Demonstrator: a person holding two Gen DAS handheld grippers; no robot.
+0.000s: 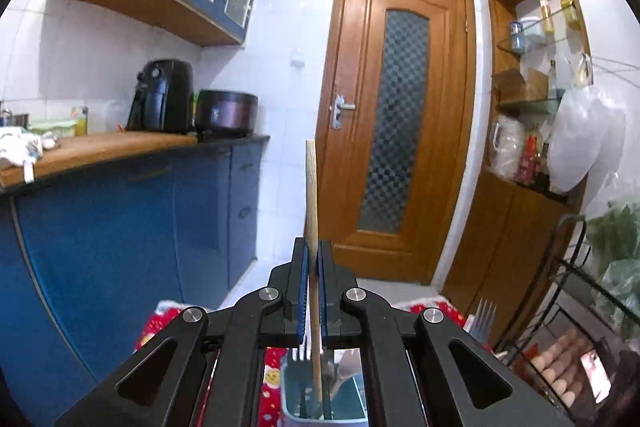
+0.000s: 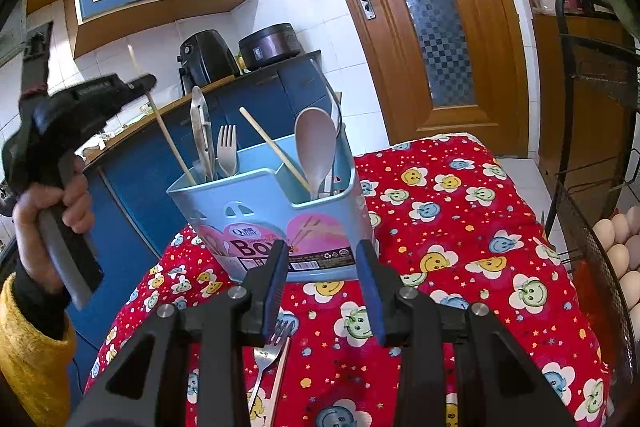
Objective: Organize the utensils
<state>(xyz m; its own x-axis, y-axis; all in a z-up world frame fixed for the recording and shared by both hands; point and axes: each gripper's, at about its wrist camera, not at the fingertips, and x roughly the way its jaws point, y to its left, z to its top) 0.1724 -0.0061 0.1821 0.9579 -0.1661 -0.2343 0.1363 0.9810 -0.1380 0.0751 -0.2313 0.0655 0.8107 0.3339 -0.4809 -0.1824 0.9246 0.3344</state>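
Left gripper clamped on a wooden chopstick, lower end inside blue utensil box. Right gripper half open, empty, just before the box on the red cloth; metal fork lies below it.

Lower end of the wooden chopstick lost behind the left gripper's frame, then sunk out of sight inside the blue utensil holder. Holder's base cut off by the bottom edge in the left wrist view, and partly screened by the right gripper in the other. Fork and white stick on the red cloth half covered by that gripper's linkage. Small print on the holder's label too fine to read
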